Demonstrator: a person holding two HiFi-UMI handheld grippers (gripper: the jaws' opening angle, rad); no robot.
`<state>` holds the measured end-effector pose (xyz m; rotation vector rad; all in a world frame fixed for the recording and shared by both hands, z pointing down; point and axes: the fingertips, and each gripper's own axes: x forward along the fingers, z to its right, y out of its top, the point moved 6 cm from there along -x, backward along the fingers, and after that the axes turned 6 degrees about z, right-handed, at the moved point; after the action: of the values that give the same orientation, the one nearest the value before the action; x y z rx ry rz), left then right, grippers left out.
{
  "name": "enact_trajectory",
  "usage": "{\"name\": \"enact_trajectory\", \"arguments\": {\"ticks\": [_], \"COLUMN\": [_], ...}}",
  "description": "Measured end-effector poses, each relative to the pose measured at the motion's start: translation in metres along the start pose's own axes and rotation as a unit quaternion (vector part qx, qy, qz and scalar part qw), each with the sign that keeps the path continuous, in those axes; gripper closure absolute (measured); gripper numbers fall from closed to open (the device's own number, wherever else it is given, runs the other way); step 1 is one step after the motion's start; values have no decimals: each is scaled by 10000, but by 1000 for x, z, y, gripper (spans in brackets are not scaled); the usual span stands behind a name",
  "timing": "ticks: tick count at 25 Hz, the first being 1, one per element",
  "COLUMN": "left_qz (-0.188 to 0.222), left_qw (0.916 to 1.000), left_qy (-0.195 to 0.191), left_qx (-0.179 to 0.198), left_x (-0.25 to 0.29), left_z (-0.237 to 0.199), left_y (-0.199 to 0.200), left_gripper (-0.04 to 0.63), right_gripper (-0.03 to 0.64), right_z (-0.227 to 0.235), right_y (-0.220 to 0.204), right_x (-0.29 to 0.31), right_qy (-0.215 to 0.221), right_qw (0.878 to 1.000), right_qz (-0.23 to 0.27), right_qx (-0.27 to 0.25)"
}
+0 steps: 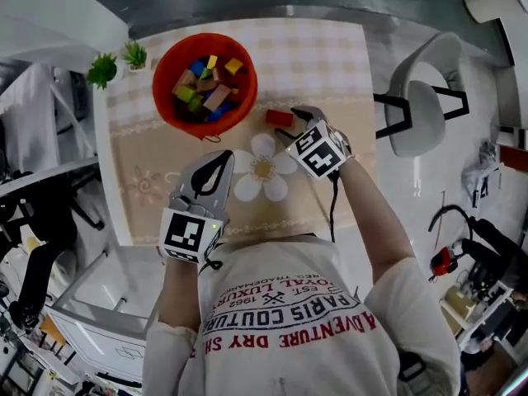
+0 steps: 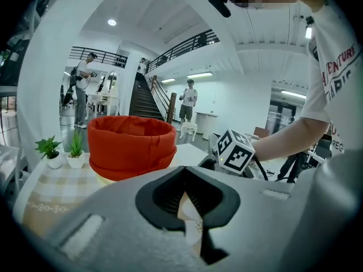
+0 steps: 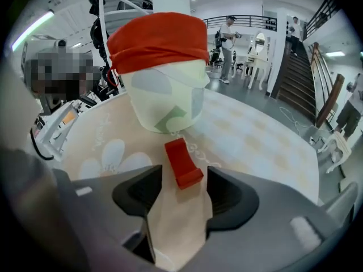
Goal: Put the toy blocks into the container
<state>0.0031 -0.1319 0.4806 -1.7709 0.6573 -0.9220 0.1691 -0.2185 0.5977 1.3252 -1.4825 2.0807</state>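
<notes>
Person's shirt front (image 1: 280,320) fills the lower centre of the head view, both forearms reaching up-frame over the tabletop (image 1: 318,56). Left claw (image 2: 185,200) idles at lower centre above the mat: jaws all but together, only a sliver of tabletop between them, nothing held. Right claw (image 3: 182,178) points steeply down, jaws wide apart and straddling the near end of a red block (image 1: 279,118), with a gap on either side. That block lies flat at frame centre, the only loose one in sight. Orange container (image 1: 159,85) stands upper left, well apart from it, with mixed blocks (image 1: 206,85) already inside. Judged step: final pick, grasp not yet made. Next: settle lower, pinch the block's long sides, lift, carry up-left over the rim, release.
</notes>
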Motion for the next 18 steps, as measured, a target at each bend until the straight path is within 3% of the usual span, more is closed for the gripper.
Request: {"name": "enact_trajectory", "arguments": {"ticks": [6, 9, 18], "left_qz": [-34, -7, 179], "left_qw": [10000, 10000, 9996], "left_qy": [23, 16, 111], "left_qx": [-18, 13, 183], "left_x": [1, -2, -22], "left_z": [8, 13, 16], "left_y": [-7, -5, 6], "left_gripper": [591, 591, 591], "right_gripper": [396, 463, 465], "right_z": [0, -4, -14], "right_y": [-3, -7, 5], "right_x": [11, 9, -14], "right_qy": [-1, 65, -163], "right_qw": [9999, 9999, 9996], "right_qz": [58, 92, 227], "right_qx": [-151, -1, 94]}}
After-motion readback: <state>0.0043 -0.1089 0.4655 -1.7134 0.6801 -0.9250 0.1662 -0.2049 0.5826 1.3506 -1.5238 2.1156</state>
